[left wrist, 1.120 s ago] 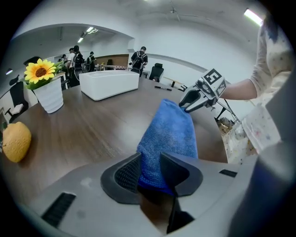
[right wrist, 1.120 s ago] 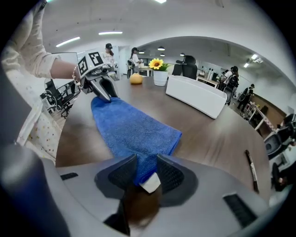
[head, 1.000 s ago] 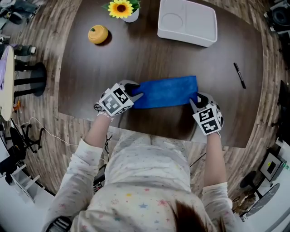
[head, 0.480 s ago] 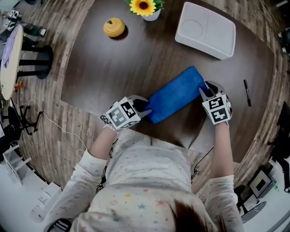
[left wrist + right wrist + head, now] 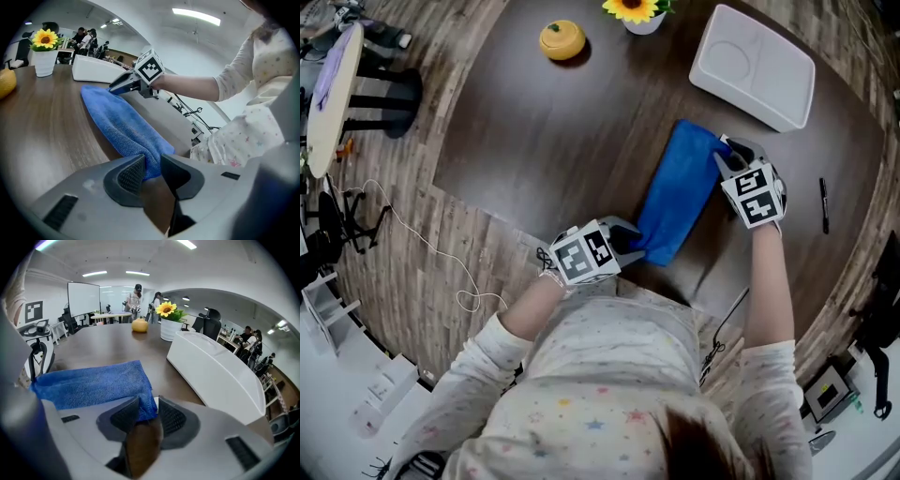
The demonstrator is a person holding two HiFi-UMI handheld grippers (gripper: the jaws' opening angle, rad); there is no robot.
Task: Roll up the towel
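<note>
Left gripper (image 5: 633,246), jaws just now closing, pinches the blue towel's (image 5: 680,192) near end at the table's (image 5: 534,141) front edge. Right gripper (image 5: 724,155) clamps its far corner, beside the white tray (image 5: 753,67). Only the right gripper view shows people (image 5: 137,295) beyond the sunflower pot (image 5: 168,330).

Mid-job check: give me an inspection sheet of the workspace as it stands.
Surface: dark wooden table.
Job's things: blue towel, a folded strip lying diagonally, not rolled.
Clutter: white tray, sunflower pot, yellow fruit, pen.
Grippers: left gripper shut on towel's near end, jaws just closed further; right gripper shut on its far end.
Cables: white cable on floor.
Surroundings: plank floor, black stool; people far off.
</note>
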